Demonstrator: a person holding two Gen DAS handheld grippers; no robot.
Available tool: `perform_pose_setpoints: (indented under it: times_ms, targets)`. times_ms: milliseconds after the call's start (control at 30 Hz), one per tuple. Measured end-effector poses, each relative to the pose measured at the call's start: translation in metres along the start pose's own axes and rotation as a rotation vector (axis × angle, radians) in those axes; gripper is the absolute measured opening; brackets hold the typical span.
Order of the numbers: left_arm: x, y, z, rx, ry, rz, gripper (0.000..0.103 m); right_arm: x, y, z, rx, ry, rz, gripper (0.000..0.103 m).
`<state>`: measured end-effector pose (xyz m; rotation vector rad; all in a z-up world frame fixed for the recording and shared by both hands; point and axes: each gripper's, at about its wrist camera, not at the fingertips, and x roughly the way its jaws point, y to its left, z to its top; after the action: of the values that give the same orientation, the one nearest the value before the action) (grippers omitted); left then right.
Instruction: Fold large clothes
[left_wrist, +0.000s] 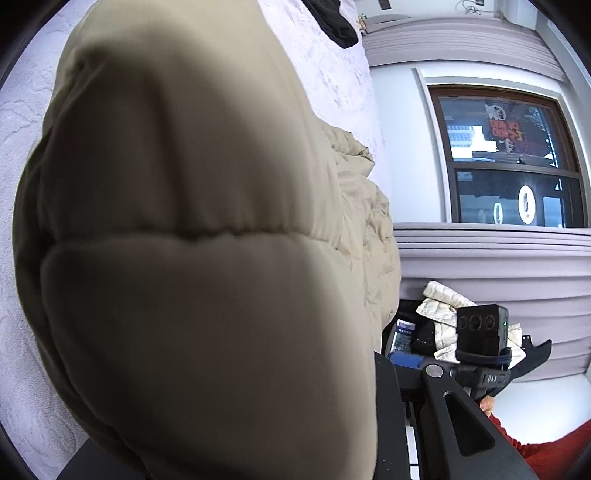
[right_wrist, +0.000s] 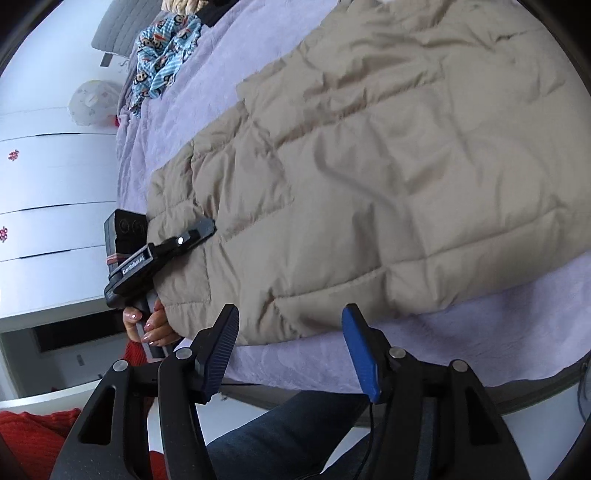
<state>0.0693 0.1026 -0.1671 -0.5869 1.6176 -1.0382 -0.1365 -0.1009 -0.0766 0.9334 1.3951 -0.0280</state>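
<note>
The beige quilted puffer coat (right_wrist: 369, 166) is lying across the lavender fleece-covered bed (right_wrist: 461, 332), its long axis running from seven o'clock to one o'clock in the right wrist view. The left hand-held gripper (right_wrist: 201, 230) is pinching the coat's edge at nine o'clock, lifting a padded fold. The right hand-held gripper (right_wrist: 291, 347) is hovering at six o'clock, fingers spread, nothing between them.

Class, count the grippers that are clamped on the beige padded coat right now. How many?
1. The left gripper pinches the coat at its edge near the bed's side. The right gripper hangs open above the bedspread, holding nothing.
</note>
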Motion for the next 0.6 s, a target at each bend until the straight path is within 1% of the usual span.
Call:
perform_pose_setpoints:
  times_ms: [33,67,100,133,167,200,267,300,367,433,500,600]
  targets:
    - [0.000,-0.001,0.000,-0.007,0.001,0.003,0.028,-0.004,0.001,0.007,-0.002,-0.036,-0.043,0.061]
    - [0.000,-0.002,0.000,-0.014,0.002,0.007,0.028,-0.007,0.000,0.014,-0.009,-0.072,-0.100,0.047]
    - [0.001,-0.004,0.001,-0.018,0.003,0.013,0.028,-0.007,0.004,0.021,-0.026,-0.099,-0.150,0.021]
    - [0.002,-0.006,0.001,-0.021,0.003,0.023,0.028,-0.006,0.003,0.028,-0.052,-0.122,-0.203,0.013]
    - [0.003,-0.010,0.002,-0.022,0.001,0.033,0.028,-0.006,0.002,0.034,-0.072,-0.142,-0.237,0.011]
    - [0.003,-0.014,0.002,-0.020,-0.001,0.041,0.028,-0.002,0.000,0.039,-0.097,-0.155,-0.256,0.010]
    - [0.004,-0.024,0.002,-0.013,-0.009,0.062,0.028,0.008,-0.001,0.052,-0.162,-0.154,-0.290,0.010]
    - [0.003,-0.028,0.002,-0.012,-0.014,0.073,0.028,0.015,-0.001,0.059,-0.193,-0.146,-0.293,0.010]
    - [0.004,-0.040,0.001,-0.024,-0.031,0.096,0.028,0.028,-0.003,0.070,-0.250,-0.129,-0.271,0.010]
    - [0.004,-0.054,0.000,-0.032,-0.048,0.097,0.028,0.051,-0.007,0.082,-0.294,-0.100,-0.285,0.010]
    - [0.009,-0.073,0.000,-0.026,-0.057,0.103,0.028,0.069,-0.019,0.092,-0.273,-0.070,-0.270,0.009]
    - [0.023,-0.108,0.002,-0.011,-0.057,0.125,0.028,0.086,-0.035,0.105,-0.213,-0.047,-0.210,0.006]
